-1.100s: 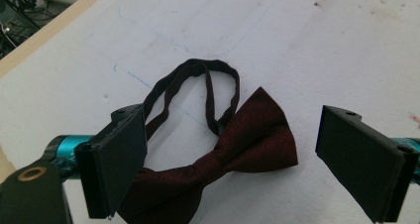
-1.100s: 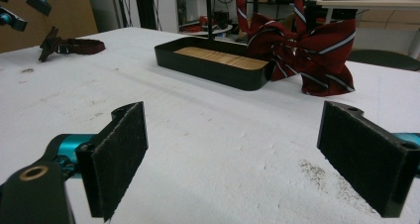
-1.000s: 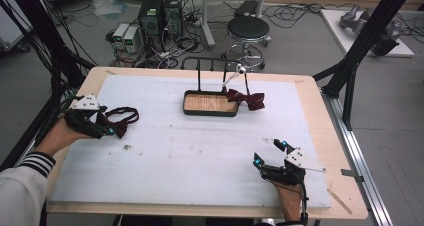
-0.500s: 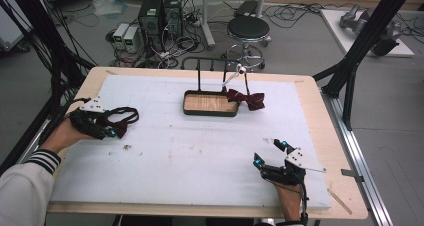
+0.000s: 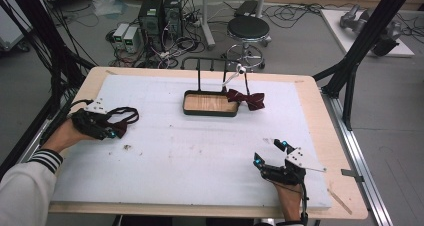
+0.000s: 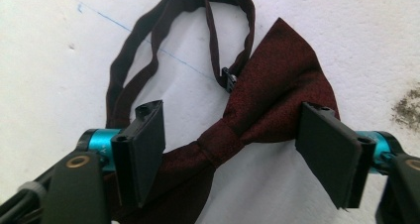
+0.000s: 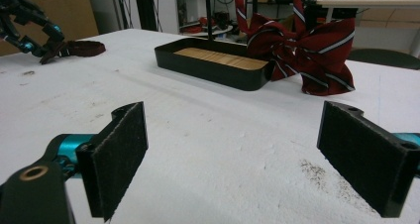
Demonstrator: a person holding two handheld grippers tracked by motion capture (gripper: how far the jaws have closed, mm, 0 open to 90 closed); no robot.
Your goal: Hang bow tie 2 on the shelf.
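Left gripper view: unlabelled dark red bow tie [image 6: 277, 85] between open jaws

Dark red bow tie [image 6: 267, 100]: woven cloth, faint sheen; strap matt. Striped bow tie [image 7: 309, 50] beside the tray [image 7: 213, 68]: satiny cloth. Tray was glossy black, wood-grained floor. Table cover [image 5: 200, 156] was matt white, rough, speckled. Right gripper [image 7: 247, 159] pads looked felt-like, matt black.

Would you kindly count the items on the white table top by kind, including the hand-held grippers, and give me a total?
Bow ties: 2, a plain dark red bow tie and a striped bow tie.
Black trays with a rack: 1, the tray.
Hand-held grippers: 2, the left hand-held gripper and the right hand-held gripper.
Total: 5.
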